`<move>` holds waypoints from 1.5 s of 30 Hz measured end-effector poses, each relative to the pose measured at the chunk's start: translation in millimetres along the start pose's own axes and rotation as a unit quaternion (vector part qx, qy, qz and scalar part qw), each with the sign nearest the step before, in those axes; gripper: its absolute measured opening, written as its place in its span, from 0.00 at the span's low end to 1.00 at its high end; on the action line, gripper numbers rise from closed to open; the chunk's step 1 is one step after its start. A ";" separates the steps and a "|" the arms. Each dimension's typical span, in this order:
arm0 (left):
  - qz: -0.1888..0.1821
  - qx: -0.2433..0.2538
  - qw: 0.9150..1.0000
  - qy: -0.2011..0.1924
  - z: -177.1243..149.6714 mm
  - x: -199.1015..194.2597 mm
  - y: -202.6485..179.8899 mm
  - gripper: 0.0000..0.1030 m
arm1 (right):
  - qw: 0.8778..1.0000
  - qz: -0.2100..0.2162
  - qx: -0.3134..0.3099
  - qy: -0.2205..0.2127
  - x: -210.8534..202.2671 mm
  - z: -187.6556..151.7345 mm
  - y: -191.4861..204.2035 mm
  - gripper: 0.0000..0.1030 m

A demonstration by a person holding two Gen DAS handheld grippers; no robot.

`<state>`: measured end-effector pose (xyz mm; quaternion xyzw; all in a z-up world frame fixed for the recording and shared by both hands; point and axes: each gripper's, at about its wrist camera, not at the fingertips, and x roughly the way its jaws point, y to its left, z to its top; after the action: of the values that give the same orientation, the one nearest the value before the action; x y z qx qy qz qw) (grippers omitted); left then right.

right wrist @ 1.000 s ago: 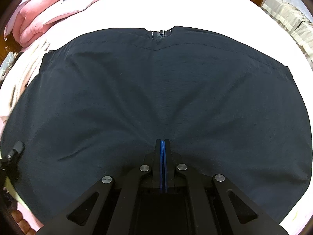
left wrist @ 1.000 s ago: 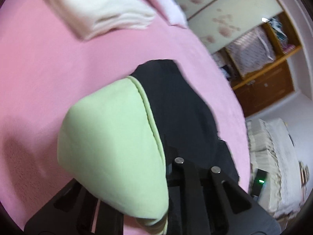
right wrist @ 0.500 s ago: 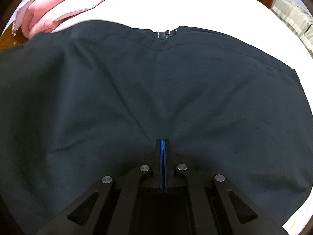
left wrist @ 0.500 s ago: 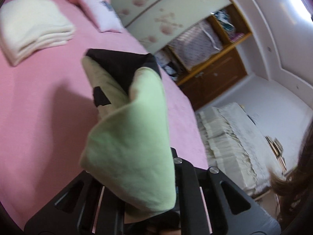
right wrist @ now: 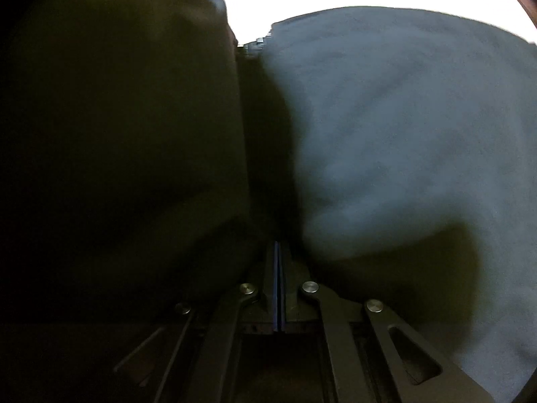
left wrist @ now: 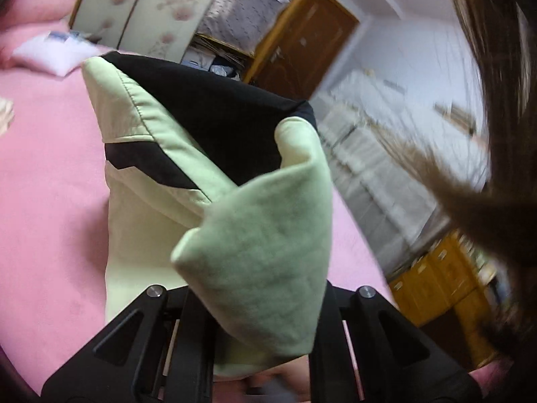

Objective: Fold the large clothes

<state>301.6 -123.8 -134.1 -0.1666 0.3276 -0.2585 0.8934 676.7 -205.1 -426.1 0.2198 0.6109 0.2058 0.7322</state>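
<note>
A large black jacket with a light green fleece lining [left wrist: 261, 252] hangs from my left gripper [left wrist: 258, 315], which is shut on its green edge and holds it up above the pink bed [left wrist: 50, 201]. Its black outer side [left wrist: 221, 114] folds behind the green. In the right wrist view the black fabric [right wrist: 386, 134] fills the frame, with a darker fold [right wrist: 117, 134] draped over the left half and the zipper [right wrist: 258, 42] at the far edge. My right gripper [right wrist: 278, 258] is shut, its blue pads pressed together on the fabric's near edge.
A white pillow [left wrist: 53, 53] lies at the bed's far left. Beyond the bed stand a floral wardrobe [left wrist: 144, 10], wooden shelves and a door [left wrist: 302, 43], and a white bed or sofa [left wrist: 386, 154]. The person's hair [left wrist: 496, 134] hangs at the right.
My left gripper has lifted and swung right with the green-lined edge. In the right wrist view a dark fold has come over the left half of the spread fabric.
</note>
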 end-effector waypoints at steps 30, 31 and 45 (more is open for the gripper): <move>0.095 0.013 0.962 0.257 -80.3 65.1 -100.0 0.67 | 0.999 -0.021 0.016 0.026 -162.5 -8.1 -118.2 0.37; 0.106 -0.002 0.963 0.249 -75.0 61.6 -94.6 0.67 | 0.999 -0.034 0.008 0.017 -160.4 -9.4 -115.1 0.30; 0.191 -0.030 0.957 0.217 -33.9 71.3 -45.0 0.67 | 0.989 -0.112 0.072 -0.057 -233.7 -42.0 -167.1 0.05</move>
<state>309.5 -205.4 -173.4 -0.0672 0.5470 -0.1029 0.8281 601.3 -472.1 -340.5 0.2138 0.6019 0.0651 0.7666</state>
